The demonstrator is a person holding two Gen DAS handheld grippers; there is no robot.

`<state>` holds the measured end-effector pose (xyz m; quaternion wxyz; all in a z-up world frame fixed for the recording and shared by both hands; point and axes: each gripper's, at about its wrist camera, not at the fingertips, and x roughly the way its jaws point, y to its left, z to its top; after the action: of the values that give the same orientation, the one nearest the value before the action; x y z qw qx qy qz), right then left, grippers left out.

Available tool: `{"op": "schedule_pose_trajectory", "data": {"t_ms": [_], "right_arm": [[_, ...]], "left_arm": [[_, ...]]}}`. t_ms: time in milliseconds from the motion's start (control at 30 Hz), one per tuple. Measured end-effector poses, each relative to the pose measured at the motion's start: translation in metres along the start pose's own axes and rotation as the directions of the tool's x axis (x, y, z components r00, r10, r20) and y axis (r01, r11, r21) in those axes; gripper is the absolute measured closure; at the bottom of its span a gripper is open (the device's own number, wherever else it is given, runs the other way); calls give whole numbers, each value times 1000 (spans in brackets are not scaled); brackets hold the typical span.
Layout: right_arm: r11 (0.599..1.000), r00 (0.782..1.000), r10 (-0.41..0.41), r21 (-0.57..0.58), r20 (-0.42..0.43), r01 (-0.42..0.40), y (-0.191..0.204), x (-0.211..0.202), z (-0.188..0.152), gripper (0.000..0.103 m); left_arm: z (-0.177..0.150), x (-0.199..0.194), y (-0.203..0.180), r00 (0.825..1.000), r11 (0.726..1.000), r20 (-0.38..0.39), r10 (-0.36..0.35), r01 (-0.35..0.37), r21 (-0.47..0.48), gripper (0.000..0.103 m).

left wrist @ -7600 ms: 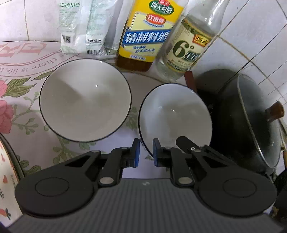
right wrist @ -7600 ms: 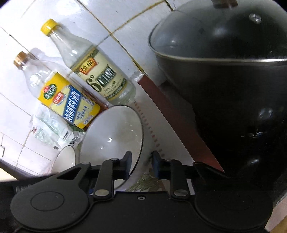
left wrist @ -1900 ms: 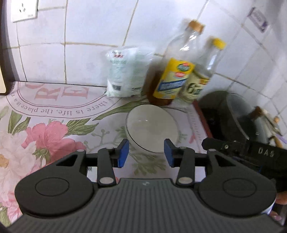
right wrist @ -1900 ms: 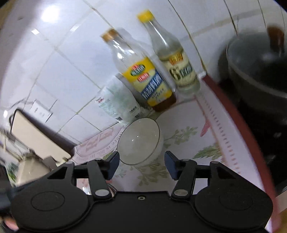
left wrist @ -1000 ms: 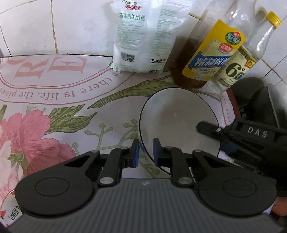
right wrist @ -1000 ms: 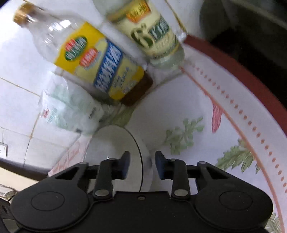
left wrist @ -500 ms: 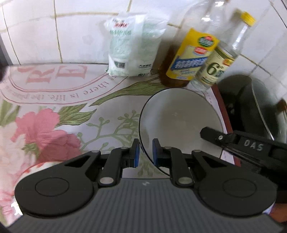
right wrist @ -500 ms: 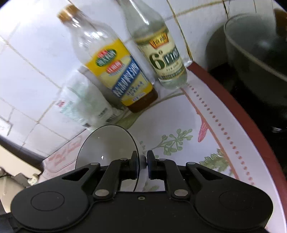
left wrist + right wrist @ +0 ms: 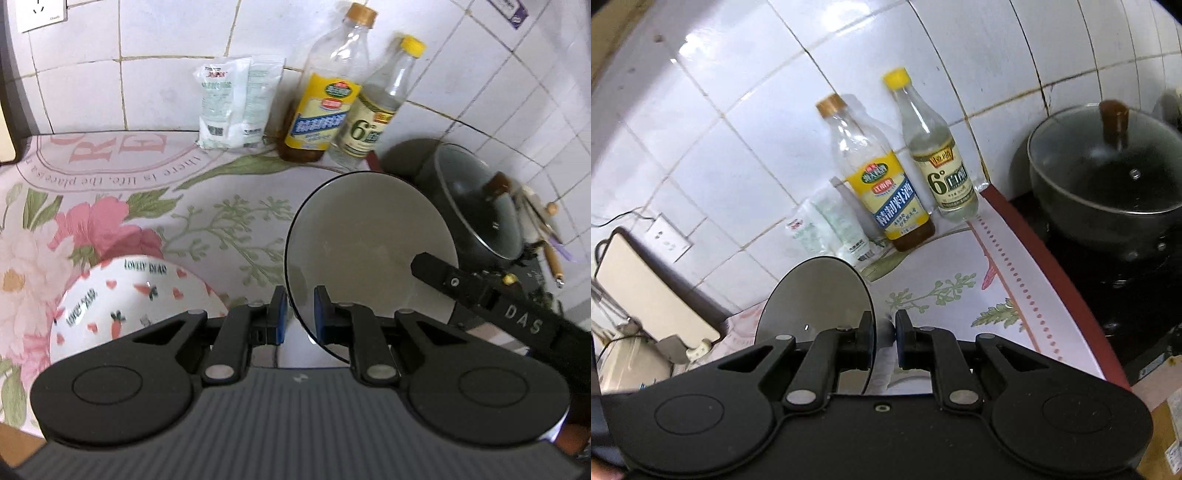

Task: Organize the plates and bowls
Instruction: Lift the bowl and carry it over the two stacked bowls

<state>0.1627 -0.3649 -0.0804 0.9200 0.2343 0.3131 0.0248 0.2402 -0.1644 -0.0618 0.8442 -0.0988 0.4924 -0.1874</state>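
A white bowl with a thin black rim (image 9: 369,243) hangs tilted above the floral cloth (image 9: 207,206), held from two sides. My left gripper (image 9: 299,314) is shut on its near left rim, blue pads on either side of the wall. One black finger (image 9: 465,286) of the right gripper reaches over the bowl's right rim. In the right wrist view the same white bowl (image 9: 812,306) stands edge-on, and my right gripper (image 9: 884,334) is shut on its rim. A patterned bowl with carrots and hearts (image 9: 122,295) sits low at the left.
Against the tiled wall stand a salt bag (image 9: 236,103), a yellow-labelled bottle (image 9: 328,107) and a vinegar bottle (image 9: 376,118). A dark pot with a glass lid (image 9: 476,206) sits on the stove at the right. A cutting board (image 9: 650,291) leans far left.
Both grippers have risen and pulled back with the white bowl, which is now off the cloth. The right gripper's jaws closed on its rim. The patterned bowl has come into view.
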Motion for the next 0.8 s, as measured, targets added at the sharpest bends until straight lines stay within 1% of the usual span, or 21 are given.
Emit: {"op": "schedule_pose_trajectory", "data": {"t_ms": [100, 233, 367, 467, 500, 600, 700, 800], "right_arm": [[1000, 1000, 17, -16, 12, -16, -3, -15, -6, 87], [998, 999, 34, -59, 30, -32, -7, -34, -21, 87], [996, 998, 49, -78, 28, -47, -17, -41, -36, 87], [994, 999, 40, -103, 31, -36, -21, -41, -48, 87], [993, 999, 33, -113, 31, -29, -21, -40, -52, 87], [989, 1000, 11, -145, 29, -6, -23, -34, -58, 86], [984, 999, -39, -174, 22, 42, -20, -25, -65, 86], [972, 996, -84, -220, 6, 83, -19, -13, -75, 87]], "left_arm": [[-10, -13, -9, 1000, 1000, 7, -6, 6, 18, 89], [-24, -21, -17, 1000, 1000, 6, -9, 8, 30, 89], [-40, -20, -20, 1000, 999, 0, -2, 2, 35, 89], [-49, -12, -22, 1000, 999, -9, 19, -19, 51, 89], [-52, -9, -22, 1000, 998, -13, 24, -23, 63, 89], [-57, 4, -22, 999, 998, -29, 38, -36, 55, 89], [-61, 19, -23, 995, 995, -63, 72, -67, 69, 89], [-63, 30, -18, 993, 995, -87, 85, -80, 55, 89]]}}
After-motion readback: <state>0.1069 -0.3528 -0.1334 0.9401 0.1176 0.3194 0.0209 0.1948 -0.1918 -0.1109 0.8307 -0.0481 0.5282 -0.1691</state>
